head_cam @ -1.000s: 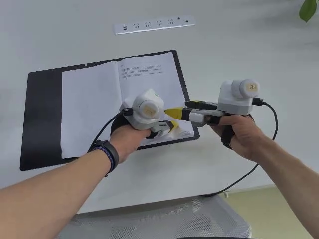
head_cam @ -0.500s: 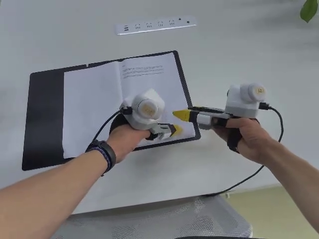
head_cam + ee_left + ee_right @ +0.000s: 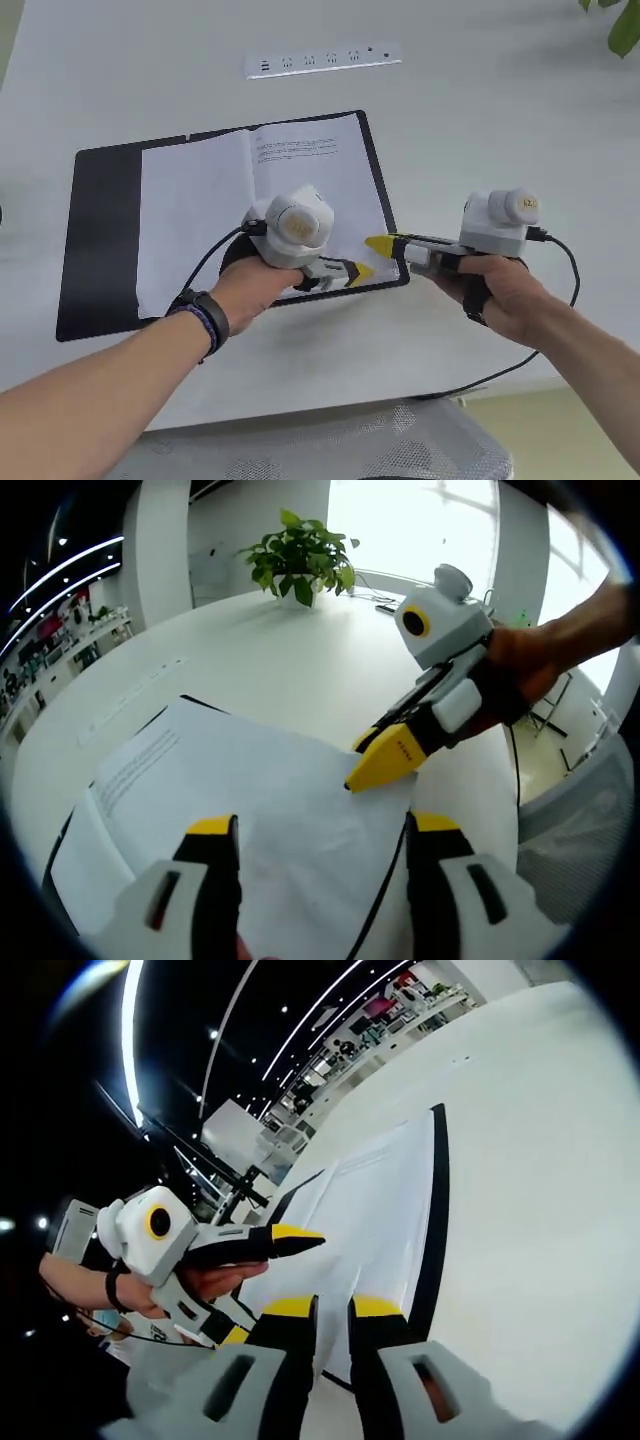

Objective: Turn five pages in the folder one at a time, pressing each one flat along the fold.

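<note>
The black folder (image 3: pixel 105 250) lies open on the white table, with white pages on both sides. Its right page (image 3: pixel 320 180) carries a few lines of print at the top. My left gripper (image 3: pixel 350 268) is over that page's lower right part, open, jaws wide apart with only the flat page (image 3: pixel 300 810) showing between them. My right gripper (image 3: pixel 378 243) is shut and points left at the folder's right edge, its tip just over the black cover rim (image 3: pixel 436 1220). The right gripper's yellow tip (image 3: pixel 385 765) sits close in front of my left jaws.
A white power strip (image 3: pixel 322 60) lies beyond the folder. A potted plant (image 3: pixel 300 565) stands at the far side of the table; its leaves (image 3: pixel 625 25) reach into the top right corner. A grey mesh chair (image 3: pixel 330 450) is below the table's near edge. Cables trail from both grippers.
My right gripper has drawn back to the right, from the page's lower right corner to the folder's edge. The left gripper has stayed on the page. The head camera shifted slightly.
</note>
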### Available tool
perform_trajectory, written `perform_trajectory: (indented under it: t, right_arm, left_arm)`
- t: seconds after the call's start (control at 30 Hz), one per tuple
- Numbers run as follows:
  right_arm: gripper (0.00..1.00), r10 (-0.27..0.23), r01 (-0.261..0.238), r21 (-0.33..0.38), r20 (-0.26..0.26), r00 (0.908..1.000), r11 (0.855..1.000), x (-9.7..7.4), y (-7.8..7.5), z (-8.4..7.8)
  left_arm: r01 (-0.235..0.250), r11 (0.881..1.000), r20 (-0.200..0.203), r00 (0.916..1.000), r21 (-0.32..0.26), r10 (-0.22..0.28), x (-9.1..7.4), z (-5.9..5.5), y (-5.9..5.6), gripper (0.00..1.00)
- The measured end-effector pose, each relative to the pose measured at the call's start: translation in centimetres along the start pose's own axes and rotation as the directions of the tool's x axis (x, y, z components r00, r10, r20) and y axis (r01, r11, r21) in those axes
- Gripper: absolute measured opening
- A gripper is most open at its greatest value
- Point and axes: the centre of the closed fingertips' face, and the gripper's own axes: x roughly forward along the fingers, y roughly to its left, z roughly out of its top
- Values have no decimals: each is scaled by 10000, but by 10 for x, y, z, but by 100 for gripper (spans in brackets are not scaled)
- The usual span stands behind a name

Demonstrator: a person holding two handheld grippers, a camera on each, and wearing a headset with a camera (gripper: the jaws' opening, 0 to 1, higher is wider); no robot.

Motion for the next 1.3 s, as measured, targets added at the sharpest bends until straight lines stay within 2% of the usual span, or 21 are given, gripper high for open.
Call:
perform_trajectory:
  t: [0.1,0.7,1.0,1.3]
  right_arm:
    - [1,-53,54,-82,153,9999,10000,0,0,3]
    - [0,-288,278,244,407,9988,9993,1,9,9]
    - [0,-356,335,328,663,9972,9989,3,15,16]
    - [0,-255,244,138,866,9959,9996,8,31,25]
  left_arm:
    - [-35,10000,110,9999,0,35,-8,1,1,68]
    - [-677,9958,711,9949,-615,720,-50,2,27,69]
    - [-900,9919,811,9919,-892,973,-71,-7,39,70]
    - [-1313,9823,1107,9830,-1339,1464,-97,-14,53,71]
